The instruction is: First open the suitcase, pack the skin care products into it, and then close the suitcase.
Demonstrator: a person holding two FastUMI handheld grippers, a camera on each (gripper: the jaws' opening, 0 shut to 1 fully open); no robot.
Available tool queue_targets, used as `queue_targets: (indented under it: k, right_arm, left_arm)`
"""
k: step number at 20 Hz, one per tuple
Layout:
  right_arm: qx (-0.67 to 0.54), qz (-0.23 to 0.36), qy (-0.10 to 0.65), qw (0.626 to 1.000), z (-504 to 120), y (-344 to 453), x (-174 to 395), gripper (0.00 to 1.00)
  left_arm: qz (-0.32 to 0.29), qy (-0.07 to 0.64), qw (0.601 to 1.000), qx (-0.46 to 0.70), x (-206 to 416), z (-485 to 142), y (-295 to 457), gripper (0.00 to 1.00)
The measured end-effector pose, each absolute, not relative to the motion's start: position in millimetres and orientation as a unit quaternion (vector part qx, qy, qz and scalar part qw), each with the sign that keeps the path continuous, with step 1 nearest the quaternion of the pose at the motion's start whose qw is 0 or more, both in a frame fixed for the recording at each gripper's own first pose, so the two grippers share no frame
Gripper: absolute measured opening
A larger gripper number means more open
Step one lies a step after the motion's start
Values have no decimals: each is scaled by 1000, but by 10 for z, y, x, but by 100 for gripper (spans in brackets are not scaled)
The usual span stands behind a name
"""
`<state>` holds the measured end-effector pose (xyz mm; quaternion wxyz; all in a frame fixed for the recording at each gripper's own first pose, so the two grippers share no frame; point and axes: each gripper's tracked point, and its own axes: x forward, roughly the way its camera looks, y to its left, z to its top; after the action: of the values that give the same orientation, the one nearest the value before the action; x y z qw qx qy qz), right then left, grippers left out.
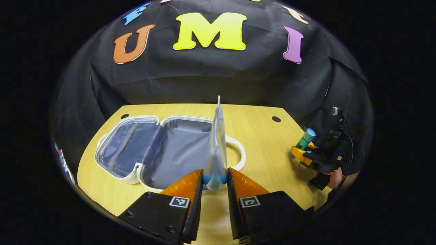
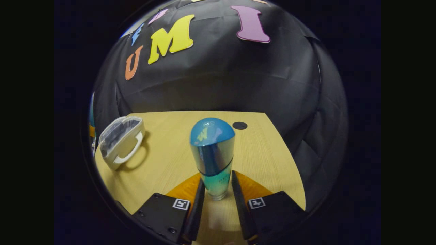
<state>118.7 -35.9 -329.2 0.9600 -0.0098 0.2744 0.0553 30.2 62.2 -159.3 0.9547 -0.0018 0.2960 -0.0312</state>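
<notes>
Wooden tabletop (image 1: 265, 136) under both tools, black cloth wall behind. Left gripper (image 1: 215, 182): fingers closed on the lower end of a flat silvery tube (image 1: 218, 149), which stands upright just ahead of the tips. Directly beyond it, the suitcase (image 1: 136, 149) lies open, both grey-lined halves flat and empty as far as can be seen, white handle on the far side of the tube. Right gripper (image 2: 218, 190): fingers clamped on the base of a blue-capped bottle (image 2: 213, 149), held upright above the table; the suitcase sits well off to its left. Judgement: opening is done, two products are in hand, none packed yet; placing them and closing the lid remain.
</notes>
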Motion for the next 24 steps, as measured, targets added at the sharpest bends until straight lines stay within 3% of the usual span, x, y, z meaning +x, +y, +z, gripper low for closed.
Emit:
queue_targets:
  k: [6,11,14,15,24]
  right_arm:
    - [-13,62,280,958,-2887,-232,1009,33]
    - [-30,85,259,962,-1998,98,526,33]
    - [-51,96,243,964,-1560,331,216,30]
    - [-43,98,240,965,-1429,428,128,33]
    - [-21,108,231,967,-1074,878,-149,33]
  left_arm:
    - [-48,283,958,16,483,-1566,1063,39]
    - [-92,310,946,21,782,-2042,1298,40]
    - [-90,347,934,1,856,-2450,1435,40]
    - [-89,356,930,-8,879,-2524,1463,40]
    - [-99,421,902,0,1001,-2934,1497,40]
